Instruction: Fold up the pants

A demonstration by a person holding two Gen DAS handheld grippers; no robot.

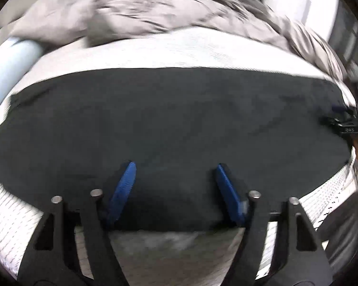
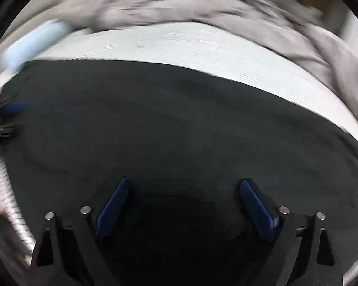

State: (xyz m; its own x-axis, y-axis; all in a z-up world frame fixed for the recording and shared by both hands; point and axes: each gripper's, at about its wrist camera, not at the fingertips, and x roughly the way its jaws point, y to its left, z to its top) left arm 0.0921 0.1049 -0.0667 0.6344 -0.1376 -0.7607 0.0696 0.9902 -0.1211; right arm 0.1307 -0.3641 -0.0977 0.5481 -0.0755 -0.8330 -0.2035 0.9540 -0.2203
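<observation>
From my left wrist camera I saw a pale blue roll (image 1: 9,64) at the far left edge of the bed, and beyond it a rumpled grey blanket (image 1: 140,7) heaped across the back. The black pants (image 1: 174,124) lay spread flat over the white mattress cover (image 1: 179,47) as a wide dark band. My left gripper (image 1: 175,169) hung over their near edge with its blue pads (image 1: 124,190) wide apart — nothing between them. At the right of that view the other tool was only just visible. My right gripper (image 2: 185,183) hovered over the pants (image 2: 179,124) too, fingers spread and empty — both views were motion-blurred.
</observation>
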